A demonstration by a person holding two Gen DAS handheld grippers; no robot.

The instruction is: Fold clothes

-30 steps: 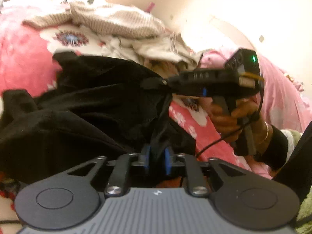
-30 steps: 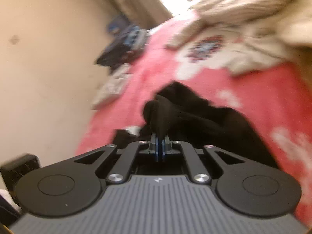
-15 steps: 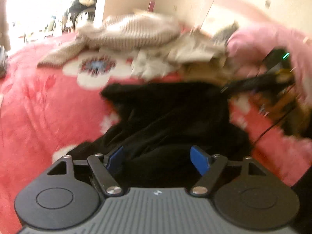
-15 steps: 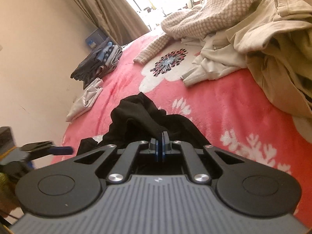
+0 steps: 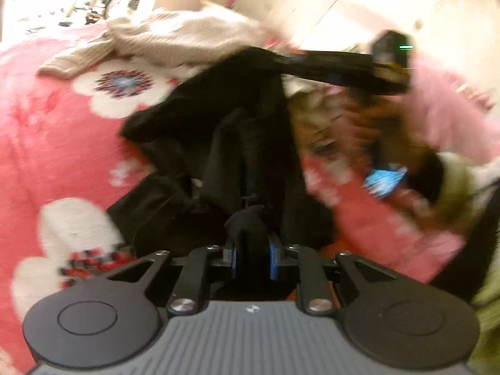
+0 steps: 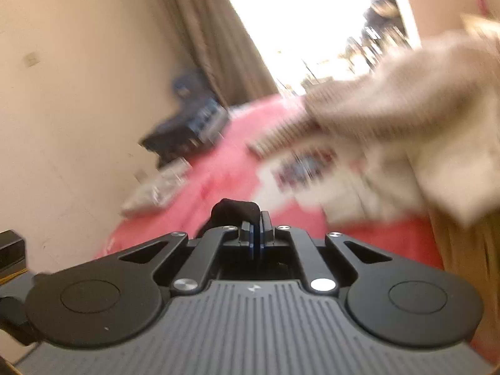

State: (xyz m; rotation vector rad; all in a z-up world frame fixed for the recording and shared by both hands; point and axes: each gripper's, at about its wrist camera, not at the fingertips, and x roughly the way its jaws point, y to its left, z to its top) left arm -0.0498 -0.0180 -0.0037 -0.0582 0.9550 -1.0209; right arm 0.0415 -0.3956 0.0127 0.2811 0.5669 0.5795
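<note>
Because the pink fleece bed cover with white flowers (image 5: 56, 143) spreads under both tools as the folding surface, the crumpled black cloth garment (image 5: 218, 131) hangs lifted between them. Beyond them lies the beige ribbed knit sweater (image 5: 175, 37), waiting. The right tool (image 6: 255, 229) pinches a black edge tight; the left tool (image 5: 252, 256) is closing on another bunch, likely to stretch it flat.

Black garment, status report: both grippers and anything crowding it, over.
Left gripper closing on black garment. Right gripper shut on its far edge. Beige knit sweater heaped just behind on pink floral blanket.
</note>
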